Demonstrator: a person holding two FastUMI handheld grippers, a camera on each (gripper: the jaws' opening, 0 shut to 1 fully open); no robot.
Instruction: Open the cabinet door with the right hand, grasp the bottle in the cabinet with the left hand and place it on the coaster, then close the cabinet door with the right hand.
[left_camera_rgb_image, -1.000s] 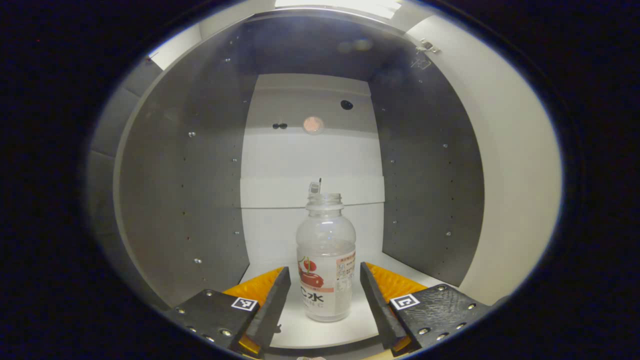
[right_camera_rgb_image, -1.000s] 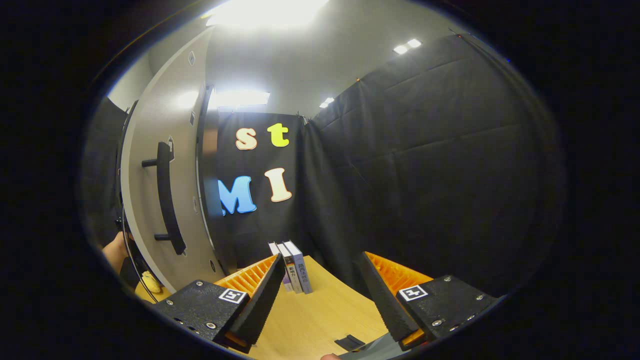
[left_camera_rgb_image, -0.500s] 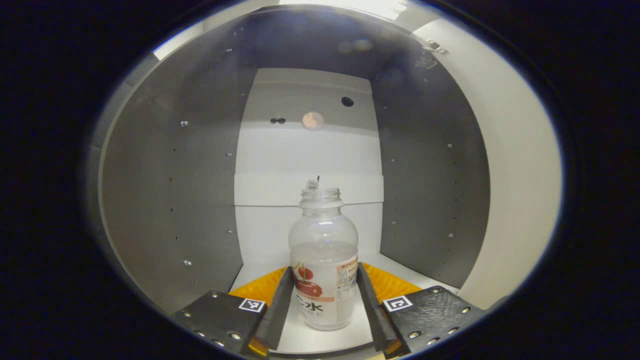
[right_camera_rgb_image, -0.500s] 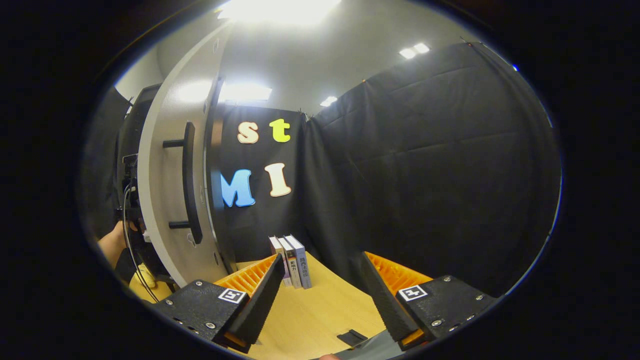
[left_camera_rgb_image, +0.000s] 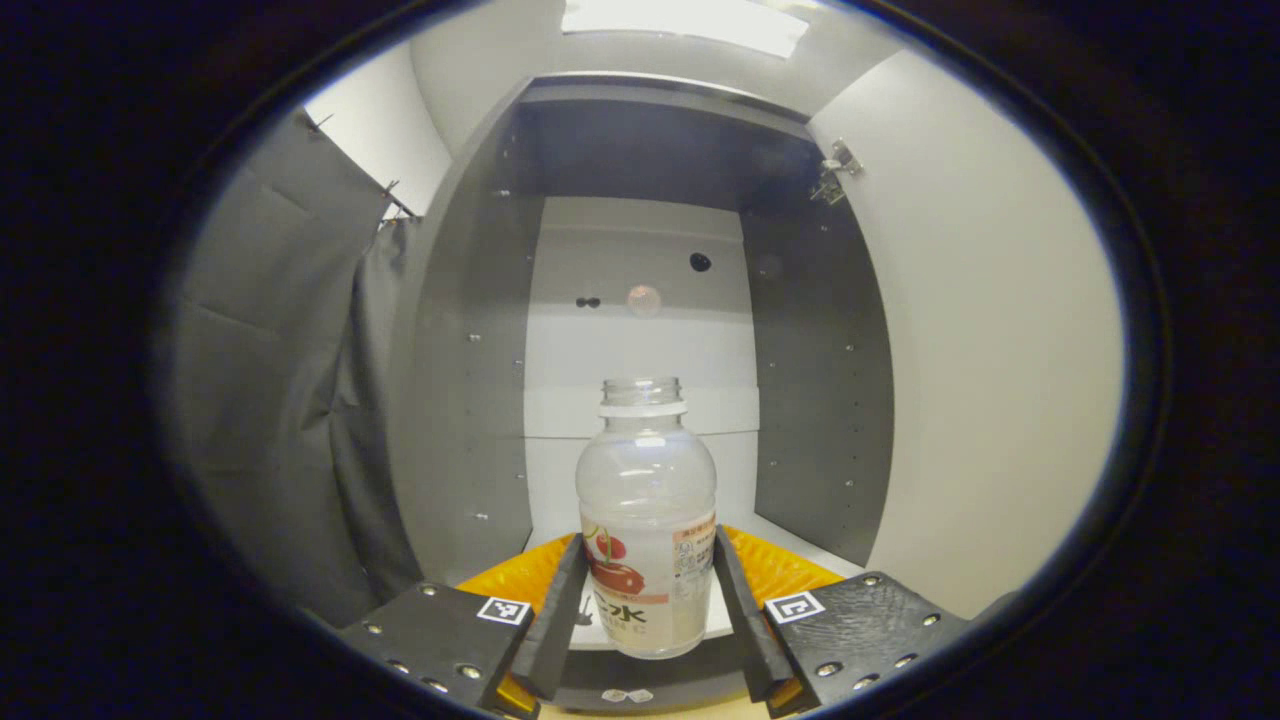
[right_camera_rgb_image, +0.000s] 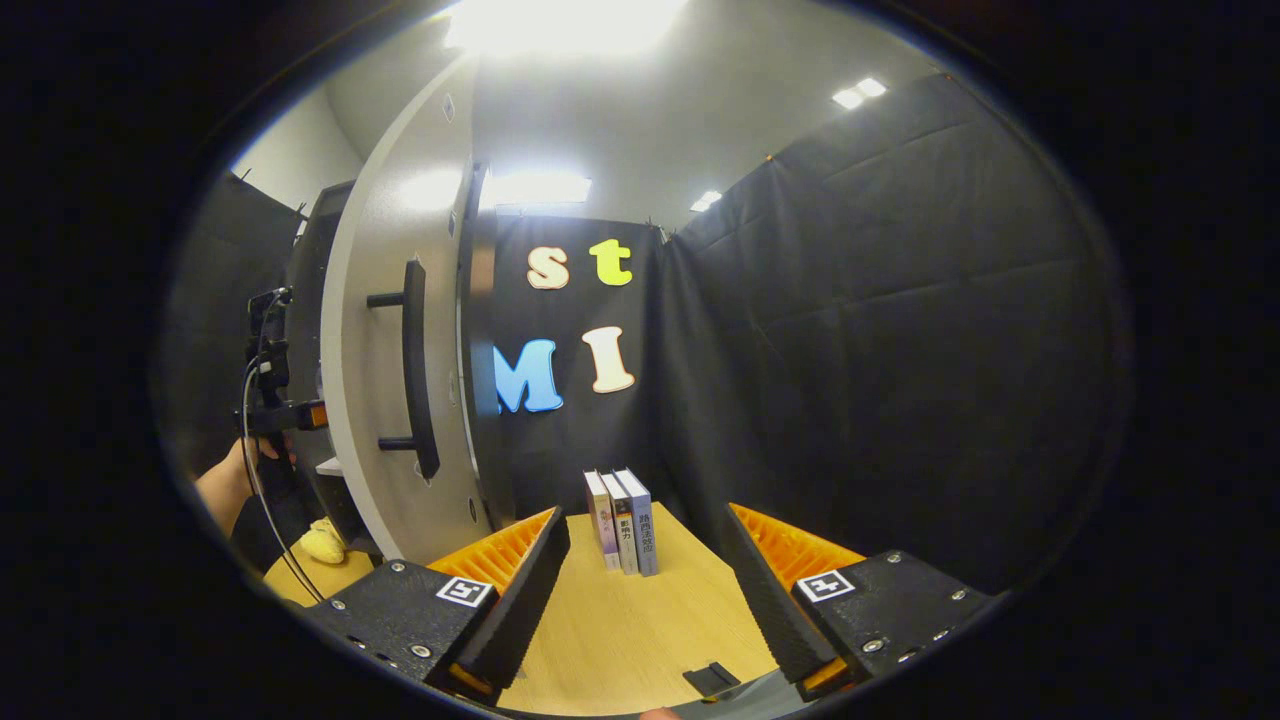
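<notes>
Both fingers of the left gripper (left_camera_rgb_image: 648, 610) clamp the upright bottle (left_camera_rgb_image: 647, 535), level before the cabinet (left_camera_rgb_image: 470, 350). Right gripper (right_camera_rgb_image: 640, 590) hangs spread, empty, beside the cabinet door (right_camera_rgb_image: 375, 300).

- Ceiling lights (right_camera_rgb_image: 560, 22) blow out to white glare above the cabinet door (right_camera_rgb_image: 385, 330).
- Cabinet (left_camera_rgb_image: 640, 300) interior is dim, perhaps slightly soft.
- Fisheye bends the door's edges.

Left gripper view faces cabinet (left_camera_rgb_image: 640, 330) closely; right gripper view, perhaps sidelong.
</notes>
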